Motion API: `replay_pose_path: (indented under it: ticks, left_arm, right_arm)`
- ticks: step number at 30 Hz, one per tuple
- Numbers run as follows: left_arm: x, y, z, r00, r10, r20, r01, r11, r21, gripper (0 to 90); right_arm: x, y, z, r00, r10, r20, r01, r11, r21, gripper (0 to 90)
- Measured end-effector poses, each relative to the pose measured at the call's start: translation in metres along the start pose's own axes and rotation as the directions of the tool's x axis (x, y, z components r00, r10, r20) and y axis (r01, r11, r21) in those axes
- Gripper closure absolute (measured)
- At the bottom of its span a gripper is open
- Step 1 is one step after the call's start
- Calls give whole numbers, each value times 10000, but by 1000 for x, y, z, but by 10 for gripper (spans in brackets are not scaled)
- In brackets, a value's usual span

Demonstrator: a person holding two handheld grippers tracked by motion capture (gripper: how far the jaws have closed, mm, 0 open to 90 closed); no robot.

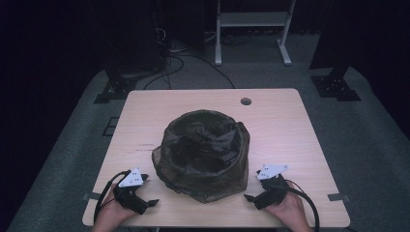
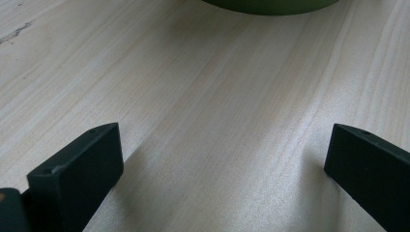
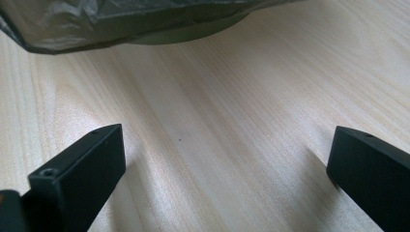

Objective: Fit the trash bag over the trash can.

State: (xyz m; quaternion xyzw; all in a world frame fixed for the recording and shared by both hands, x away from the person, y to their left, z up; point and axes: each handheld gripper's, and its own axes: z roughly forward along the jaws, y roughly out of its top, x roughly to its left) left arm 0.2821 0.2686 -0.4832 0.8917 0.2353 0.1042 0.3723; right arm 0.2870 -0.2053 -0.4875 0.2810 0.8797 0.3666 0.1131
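Left gripper (image 1: 143,193): near left edge, jaws spread, nothing held.
Right gripper (image 1: 257,191): near right, jaws spread, nothing held.
Bin with dark bag (image 1: 203,154): table (image 1: 290,125) centre, between both grippers.
Advice: bring both grippers in level and pinch the loose bag film, not the bin wall.

Pale wooden table (image 1: 290,125), white frame (image 1: 251,19) behind, cables (image 1: 179,63) on floor

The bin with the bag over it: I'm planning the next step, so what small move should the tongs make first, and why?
Probably bring both tongs in to the bag's loose edge. The left tongs and right tongs rest open on the table, either side of the bin, holding nothing. The bag hangs crumpled low over the bin's side, near the right tongs.
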Motion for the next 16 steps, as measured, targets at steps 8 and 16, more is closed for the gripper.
replay_pose_path:
  ticks: [8, 16]
  left_arm:
    - [0, 0, 0, 10000, 1, -6, -1, 10000, 3, 0]
    - [0, 0, 0, 10000, 15, -11, -15, 10000, 2, 0]
  right_arm:
    - [0, 0, 0, 10000, 1, 2, -1, 10000, -1, 0]
    - [0, 0, 0, 10000, 24, 30, -24, 10000, -2, 0]
